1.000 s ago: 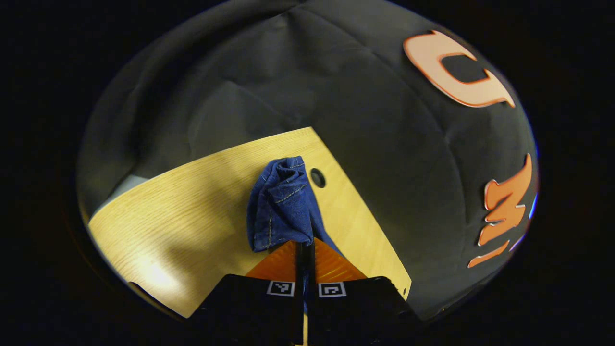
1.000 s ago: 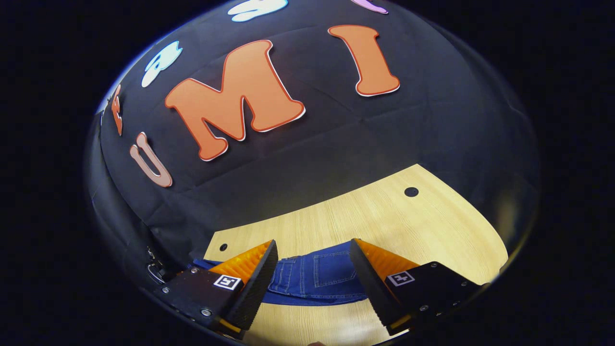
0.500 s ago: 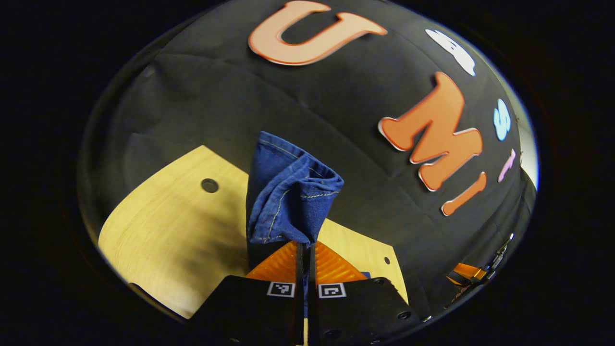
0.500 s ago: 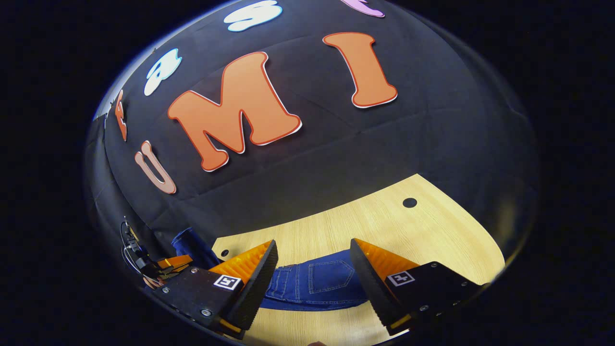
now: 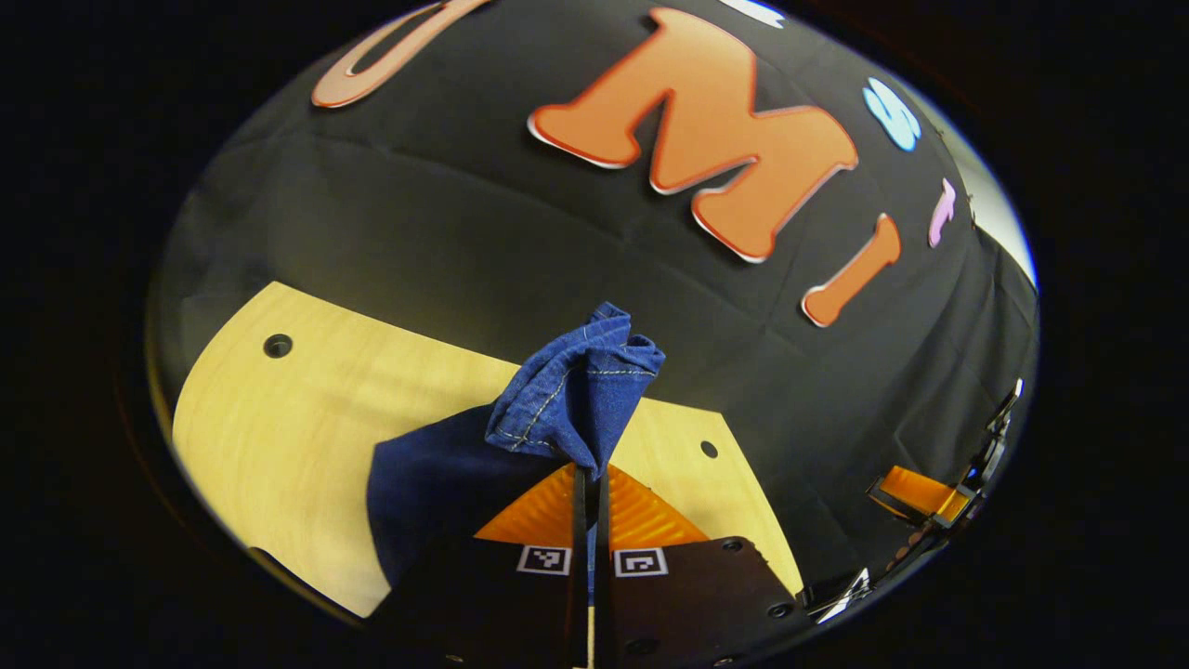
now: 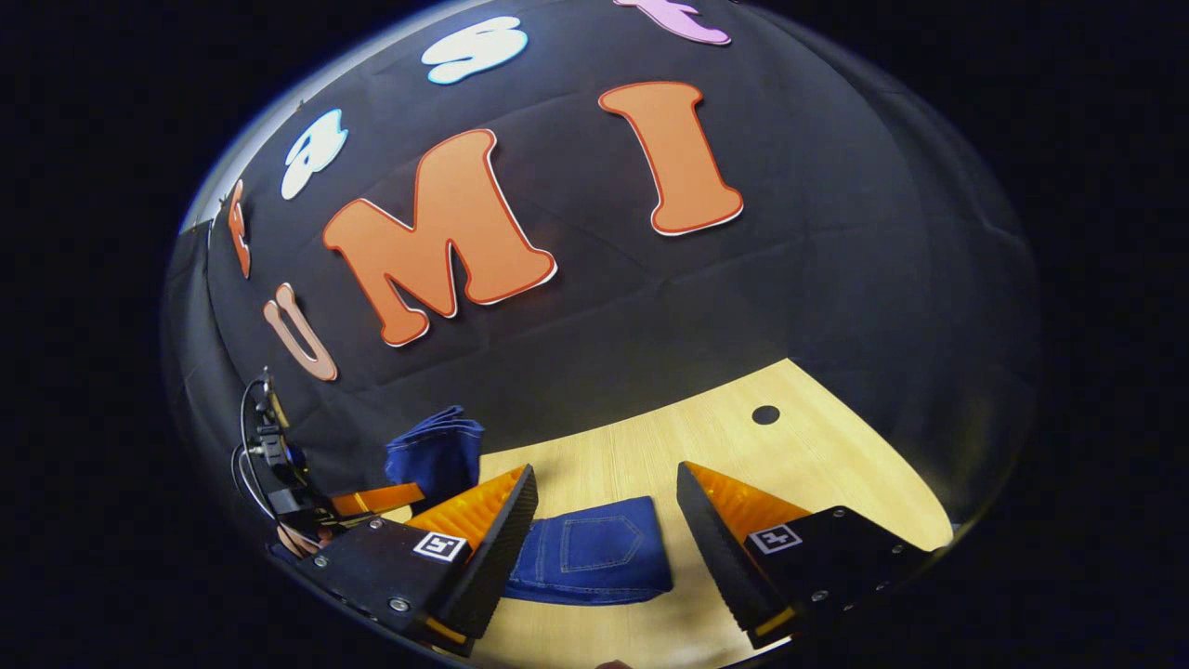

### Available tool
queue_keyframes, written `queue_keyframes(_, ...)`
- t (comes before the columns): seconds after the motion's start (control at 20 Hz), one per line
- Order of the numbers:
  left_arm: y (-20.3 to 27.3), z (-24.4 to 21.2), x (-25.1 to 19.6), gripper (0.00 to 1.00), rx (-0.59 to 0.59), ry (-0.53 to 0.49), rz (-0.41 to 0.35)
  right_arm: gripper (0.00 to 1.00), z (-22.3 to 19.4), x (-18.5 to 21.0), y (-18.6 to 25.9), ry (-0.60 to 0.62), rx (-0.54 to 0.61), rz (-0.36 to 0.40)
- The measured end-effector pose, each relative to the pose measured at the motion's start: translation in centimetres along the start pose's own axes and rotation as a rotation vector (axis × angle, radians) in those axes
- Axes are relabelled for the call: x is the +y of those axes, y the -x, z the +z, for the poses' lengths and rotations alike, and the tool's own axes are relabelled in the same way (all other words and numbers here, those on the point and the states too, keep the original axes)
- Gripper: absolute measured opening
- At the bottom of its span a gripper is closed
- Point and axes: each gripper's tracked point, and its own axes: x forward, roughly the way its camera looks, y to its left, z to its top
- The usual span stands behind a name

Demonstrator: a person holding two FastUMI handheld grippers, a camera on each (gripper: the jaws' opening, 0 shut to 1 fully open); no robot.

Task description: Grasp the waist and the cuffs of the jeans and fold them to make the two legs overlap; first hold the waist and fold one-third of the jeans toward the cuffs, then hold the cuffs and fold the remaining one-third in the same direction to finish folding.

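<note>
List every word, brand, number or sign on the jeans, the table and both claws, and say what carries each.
Jeans: no readable text; only seams and a back pocket show.
Table: none.
Left claw, shut on the jeans: two square black-and-white markers with a coded pattern, no words or numbers.
Right claw, open: one such marker on each finger, no words.

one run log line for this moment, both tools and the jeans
left tool: shut on jeans cuff, lifted | right tool: open, above jeans | jeans: pocket end flat on table
</note>
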Motion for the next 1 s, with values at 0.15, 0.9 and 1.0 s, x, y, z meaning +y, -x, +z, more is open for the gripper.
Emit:
queue_keyframes(0.15, -1.9, -2.1, -2.8, 0.03, 0.049, -0.06, -0.007, 0.95, 0.0, -1.1, 0.3, 0.015, 0.005, 0.004)
queue_keyframes(0.9, -3.0, -10.1, -11.6, 0.77, 0.13, -0.371, -0.043, 0.95, -0.5, -6.9, 0.7, 0.001, -0.016, -0.064)
queue_keyframes(1.0, -1.3, -7.4, -11.4, 0.88, 0.031, -0.408, -0.007, 0.95, 0.0, -6.2, 0.9, 0.023, -0.054, -0.061)
